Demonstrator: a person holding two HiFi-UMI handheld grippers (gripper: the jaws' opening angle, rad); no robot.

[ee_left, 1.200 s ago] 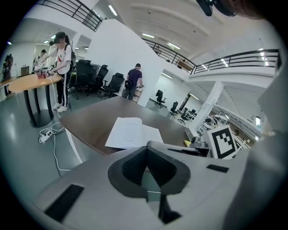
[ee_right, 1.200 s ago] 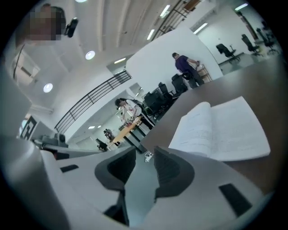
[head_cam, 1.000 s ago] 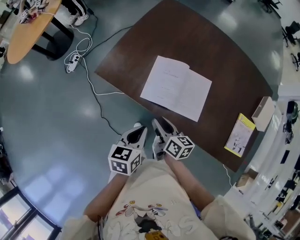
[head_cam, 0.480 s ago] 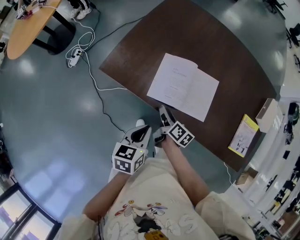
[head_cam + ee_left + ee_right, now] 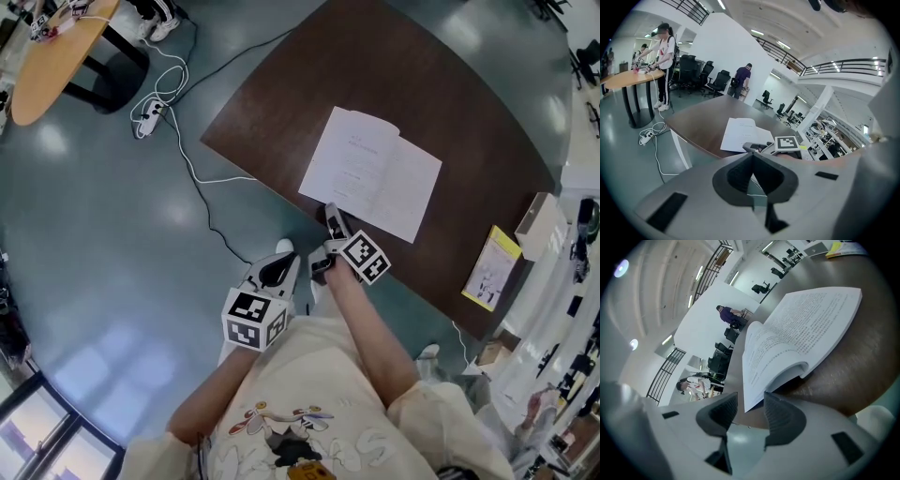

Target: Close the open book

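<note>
A round wooden table (image 5: 56,47) stands off the desk's left corner, with a white cable (image 5: 192,164) trailing over the floor beside it. The left gripper (image 5: 279,251) hangs over the floor just short of the desk's near edge; in the left gripper view (image 5: 751,161) its pads meet along one line, closed together on nothing. Just to its right, the right gripper (image 5: 330,208) reaches over the near edge of the dark brown desk (image 5: 441,84) to the book's near side. In the right gripper view (image 5: 750,404) its jaws stand wide apart, having just been opening, and a page corner shows in the gap between them with neither pad pressing on it. The open book (image 5: 375,173) lies flat, pages up, close to the near edge and nearer the desk's left corner than its right. The long axis of the open spread runs along that near edge, while the spine crosses it, pointing from the near edge towards the far one. Seen low from the right gripper (image 5: 801,329), the leaves arch up beside the fold. Farther right, well apart from the book, a yellow booklet (image 5: 489,270) lies by the desk's right corner, and a cardboard box (image 5: 528,225) sits at the right edge.
</note>
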